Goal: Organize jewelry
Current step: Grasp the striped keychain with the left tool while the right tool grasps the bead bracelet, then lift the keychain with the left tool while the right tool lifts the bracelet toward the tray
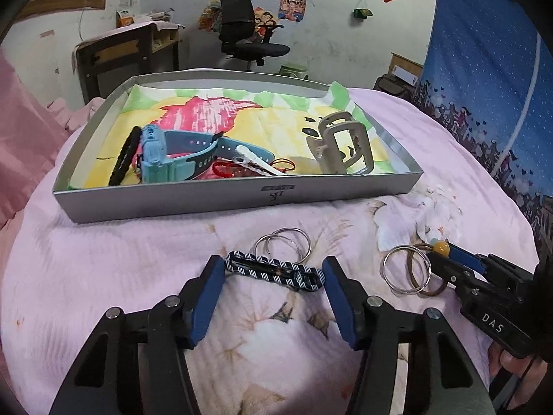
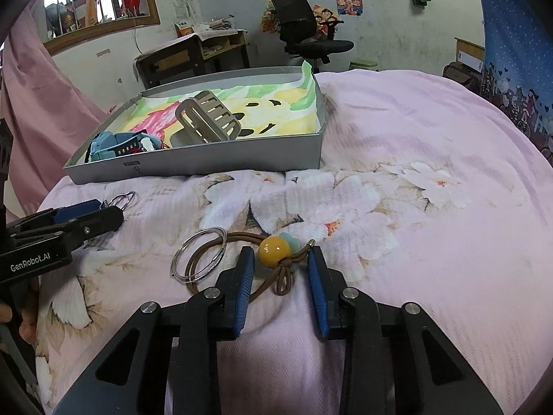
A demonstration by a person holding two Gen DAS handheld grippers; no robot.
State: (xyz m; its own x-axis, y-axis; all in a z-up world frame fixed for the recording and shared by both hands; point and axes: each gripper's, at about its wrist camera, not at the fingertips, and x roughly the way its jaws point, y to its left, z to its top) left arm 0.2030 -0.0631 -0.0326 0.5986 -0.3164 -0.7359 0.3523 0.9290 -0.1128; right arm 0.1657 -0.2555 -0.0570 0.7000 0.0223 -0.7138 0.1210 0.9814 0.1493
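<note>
On pink bedding, striped clip [image 1: 274, 272] spans open left tool [image 1: 273, 269]; bead tie [image 2: 274, 249] between open right tool [image 2: 280, 254].

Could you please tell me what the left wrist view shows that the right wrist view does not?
Only the left wrist view shows the striped hair clip lying between the open left gripper, plus the black bracelet in the tray.

Only the right wrist view shows the hair tie's bow knot and the open right gripper straddling its yellow bead.

Both show the grey tray, the beige claw clip, the blue watch and silver rings.
</note>
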